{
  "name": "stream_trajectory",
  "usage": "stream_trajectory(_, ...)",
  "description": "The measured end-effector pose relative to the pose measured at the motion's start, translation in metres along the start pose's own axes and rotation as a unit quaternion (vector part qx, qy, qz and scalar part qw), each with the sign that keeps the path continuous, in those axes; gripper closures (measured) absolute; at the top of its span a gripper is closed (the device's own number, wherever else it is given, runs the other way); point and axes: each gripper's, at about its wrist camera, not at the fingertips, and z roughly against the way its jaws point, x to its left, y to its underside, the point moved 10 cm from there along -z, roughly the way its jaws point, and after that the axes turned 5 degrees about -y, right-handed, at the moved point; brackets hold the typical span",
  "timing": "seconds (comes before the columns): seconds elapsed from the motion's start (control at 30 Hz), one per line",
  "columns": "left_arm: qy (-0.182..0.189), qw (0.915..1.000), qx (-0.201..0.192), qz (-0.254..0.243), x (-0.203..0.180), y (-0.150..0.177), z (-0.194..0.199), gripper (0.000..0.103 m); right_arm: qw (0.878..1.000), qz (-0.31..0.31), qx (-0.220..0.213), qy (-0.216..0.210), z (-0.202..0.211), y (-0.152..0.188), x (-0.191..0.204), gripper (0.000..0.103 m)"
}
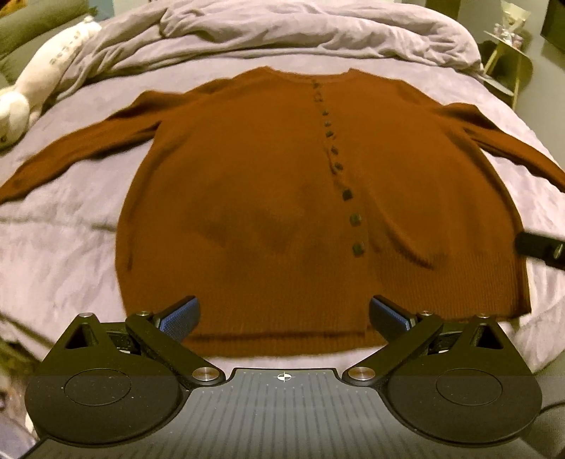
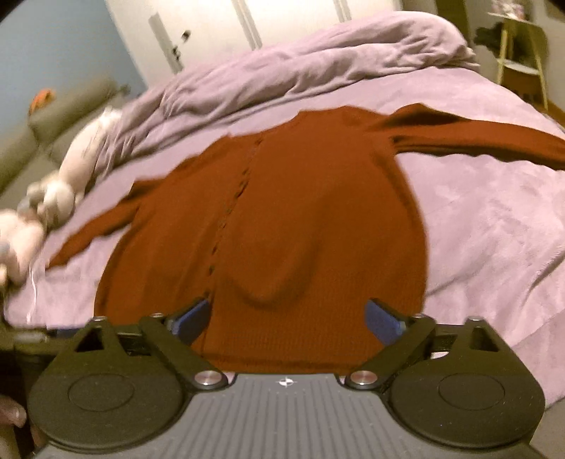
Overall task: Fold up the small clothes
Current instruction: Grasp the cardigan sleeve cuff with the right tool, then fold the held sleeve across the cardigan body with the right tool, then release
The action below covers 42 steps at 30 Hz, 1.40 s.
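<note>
While both tools hang over the near edge of a bed, a rust-brown knitted cardigan (image 1: 289, 197) with a row of dark buttons lies flat and face-up on the lilac bedspread (image 1: 63, 247), stretching straight ahead of each hand-held gripper. Its long axis runs away from them, ribbed hem nearest, neckline farthest, sleeves spread out to either side.

From the left hand-held gripper (image 1: 284, 317), the hem sits directly below and ahead, between its blue pads, which stand wide apart and hold nothing. From the right hand-held gripper (image 2: 286, 319), the hem's right-hand portion lies just ahead; its jaws are also spread wide and empty, with cloth below them but not pinched. Both seem about equally near the hem; the right one is nearer the right side seam and sleeve.

Beyond the neckline, a crumpled lilac duvet (image 1: 282, 31) limits room. A cream plush toy (image 1: 39, 81) lies beyond the left sleeve. Bare bedspread flanks the body on both sides, leaving space, I judge, to fold sleeves inward.
</note>
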Motion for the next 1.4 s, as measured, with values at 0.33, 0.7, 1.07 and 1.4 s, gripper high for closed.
stream_trajectory(0.33,-0.008,0.9981,-0.06,0.015,-0.017,-0.075,-0.04,0.0,0.96,-0.233,-0.135,0.08,0.018,-0.094,-0.208,0.08)
stream_trajectory(0.7,-0.018,0.9984,-0.015,0.052,-0.019,-0.099,-0.1,0.0,0.855,-0.45,-0.232,0.109,0.013,-0.121,-0.375,0.054)
stream_trajectory(1.07,-0.015,0.9994,0.007,0.03,-0.019,-0.087,-0.12,0.0,0.848,-0.442,-0.239,0.168,0.013,-0.135,-0.409,0.089)
stream_trajectory(1.4,0.022,0.9986,-0.026,0.039,-0.021,-0.112,-0.101,0.0,0.973,-0.052,-0.22,0.049,-0.019,-0.241,-0.159,0.091)
